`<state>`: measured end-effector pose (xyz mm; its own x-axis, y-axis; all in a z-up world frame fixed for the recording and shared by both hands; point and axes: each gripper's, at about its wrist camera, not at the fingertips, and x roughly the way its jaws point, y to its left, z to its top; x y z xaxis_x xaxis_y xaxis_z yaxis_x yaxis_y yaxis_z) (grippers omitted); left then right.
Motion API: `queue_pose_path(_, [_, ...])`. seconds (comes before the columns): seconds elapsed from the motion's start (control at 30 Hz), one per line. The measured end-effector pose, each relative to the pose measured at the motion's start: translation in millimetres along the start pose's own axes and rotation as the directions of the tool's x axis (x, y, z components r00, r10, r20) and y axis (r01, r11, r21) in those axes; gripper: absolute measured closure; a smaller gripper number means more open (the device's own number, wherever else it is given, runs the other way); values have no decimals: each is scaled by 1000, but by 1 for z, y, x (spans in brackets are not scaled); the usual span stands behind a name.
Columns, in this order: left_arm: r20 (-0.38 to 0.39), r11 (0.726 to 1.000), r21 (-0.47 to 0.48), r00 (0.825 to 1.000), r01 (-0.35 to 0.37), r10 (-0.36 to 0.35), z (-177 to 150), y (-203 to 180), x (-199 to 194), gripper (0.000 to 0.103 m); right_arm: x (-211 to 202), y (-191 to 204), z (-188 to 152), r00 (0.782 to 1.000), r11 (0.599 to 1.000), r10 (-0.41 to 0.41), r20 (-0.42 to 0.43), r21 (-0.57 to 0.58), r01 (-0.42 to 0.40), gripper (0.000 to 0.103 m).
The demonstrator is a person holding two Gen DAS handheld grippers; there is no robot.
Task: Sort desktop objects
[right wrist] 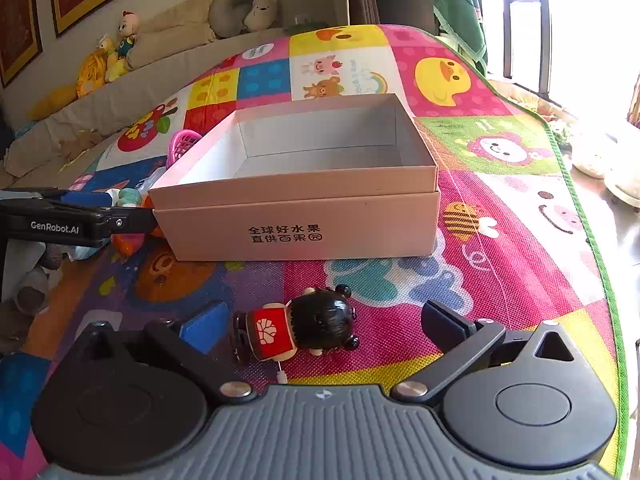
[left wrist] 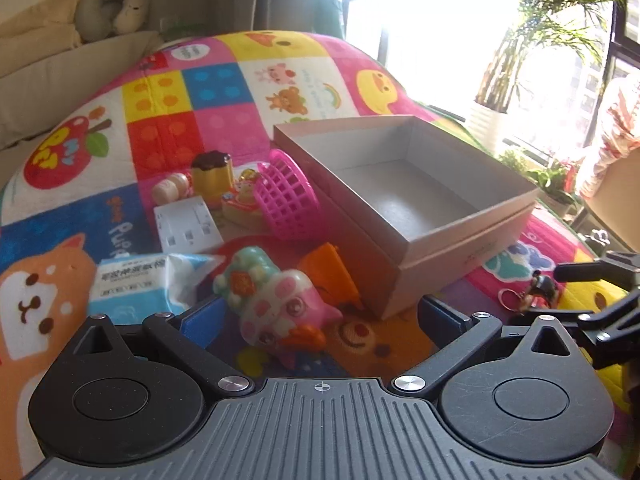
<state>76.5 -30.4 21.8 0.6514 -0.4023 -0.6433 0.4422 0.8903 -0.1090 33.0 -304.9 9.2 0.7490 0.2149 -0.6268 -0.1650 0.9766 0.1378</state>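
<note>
An empty pink cardboard box (left wrist: 436, 256) (right wrist: 304, 224) stands open on a colourful cartoon mat. My left gripper (left wrist: 320, 316) is open, its jaws either side of a pink-and-mint squishy pig toy (left wrist: 276, 304) lying by the box. My right gripper (right wrist: 320, 320) is open around a small doll keychain (right wrist: 308, 326) with black hair and a red body, lying on the mat in front of the box. That doll also shows at the right of the left wrist view (left wrist: 540, 288). The left gripper shows in the right wrist view (right wrist: 80, 220).
Left of the box lie an orange toy (left wrist: 332, 276), a tipped pink basket (left wrist: 288, 196), a pudding toy (left wrist: 212, 172), a small cake toy (left wrist: 240, 204), a white card (left wrist: 186, 224) and a tissue pack (left wrist: 140, 284). The mat's green edge (right wrist: 592, 240) runs at right.
</note>
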Motion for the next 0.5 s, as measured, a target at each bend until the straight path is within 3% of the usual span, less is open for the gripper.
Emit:
queue_pose_path(0.07, [-31,997,15,997,75,-74,-15,-9,-11,0,2,-1,1,1000,1000,16,-8,8,-16,0])
queue_pose_path(0.13, [-22,993,54,994,105,-104,-29,-20,-24,0,4,-1,2,999,1000,23,-24,11,-22,0])
queue_pose_path(0.23, [43,993,115,999,18,-23,-29,-29,-35,0,6,0,1,999,1000,30,-39,7,-30,0])
queue_pose_path(0.33, [114,988,108,988,-112,100,-10,-23,-26,0,8,1,2,999,1000,30,-45,0,-30,0])
queue_pose_path(0.5, [121,989,62,984,-137,129,19,-10,4,0,8,1,3,997,999,39,-59,-18,-40,0])
